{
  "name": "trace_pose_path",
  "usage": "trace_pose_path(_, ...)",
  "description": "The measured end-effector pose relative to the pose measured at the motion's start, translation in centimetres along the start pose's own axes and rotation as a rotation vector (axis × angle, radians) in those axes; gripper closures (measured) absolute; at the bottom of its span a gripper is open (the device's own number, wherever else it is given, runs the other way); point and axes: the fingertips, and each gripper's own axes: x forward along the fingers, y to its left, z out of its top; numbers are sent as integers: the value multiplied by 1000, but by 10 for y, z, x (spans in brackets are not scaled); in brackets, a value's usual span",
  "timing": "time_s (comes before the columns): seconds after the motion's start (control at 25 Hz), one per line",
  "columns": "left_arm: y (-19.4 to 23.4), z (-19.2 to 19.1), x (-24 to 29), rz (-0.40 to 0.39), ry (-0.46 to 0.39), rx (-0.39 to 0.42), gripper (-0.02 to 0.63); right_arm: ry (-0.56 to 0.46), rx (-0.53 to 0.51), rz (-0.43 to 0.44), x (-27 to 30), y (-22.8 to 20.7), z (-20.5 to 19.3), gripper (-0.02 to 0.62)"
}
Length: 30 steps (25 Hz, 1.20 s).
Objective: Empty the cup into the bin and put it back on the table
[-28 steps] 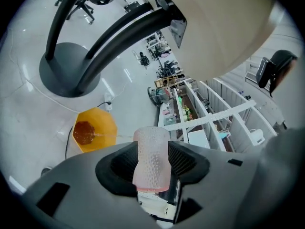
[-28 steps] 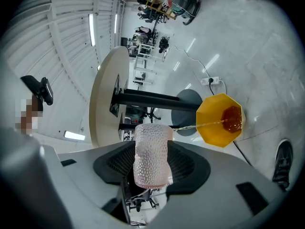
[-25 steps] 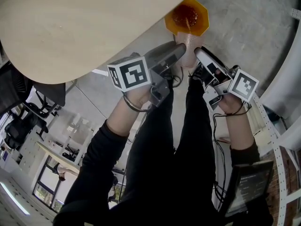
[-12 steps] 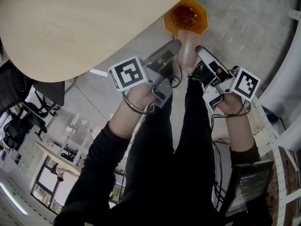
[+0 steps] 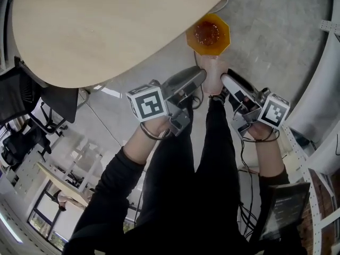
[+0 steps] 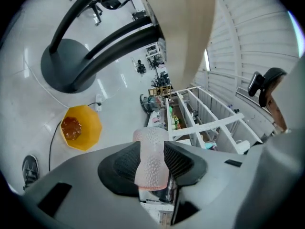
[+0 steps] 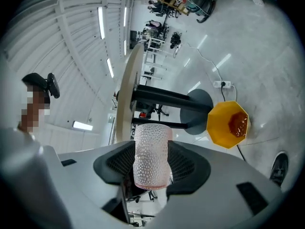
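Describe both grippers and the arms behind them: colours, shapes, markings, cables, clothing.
The left gripper and right gripper have smooth grey, tapering bodies with black ribbed pads inside the jaws. Each carries a white cube printed with black square markers. A thin black cable trails from the right one. The person wears black long sleeves, with a dark loop round the left wrist.
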Motion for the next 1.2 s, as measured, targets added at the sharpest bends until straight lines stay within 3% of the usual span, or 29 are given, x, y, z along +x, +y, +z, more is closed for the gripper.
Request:
trace_pose_path(0.12,-37,-2,-12,-34,89,123,408,13,-57,20,-3,37,9,380)
trace_pose_path(0.24,-71,-10,-28,-42,186,242,402,-18,-75,108,-9,88,26,385)
trace_pose_path(0.32,-100,-11,-32,-49,193,313,402,-16,-134,140,-17,119,37,390)
trace_pose_path(0.72,-256,21,-67,-70,17,607,402,-23,-346,232,-66,262,61,396)
trace_pose_path(0.92,-317,22,-80,-83,-51,726,402,14,-548,277,-89,328,72,396)
trace_pose_path(1.2,-382,25,-113,-51,-167,931,402,57,-755,418,-106,401,69,396)
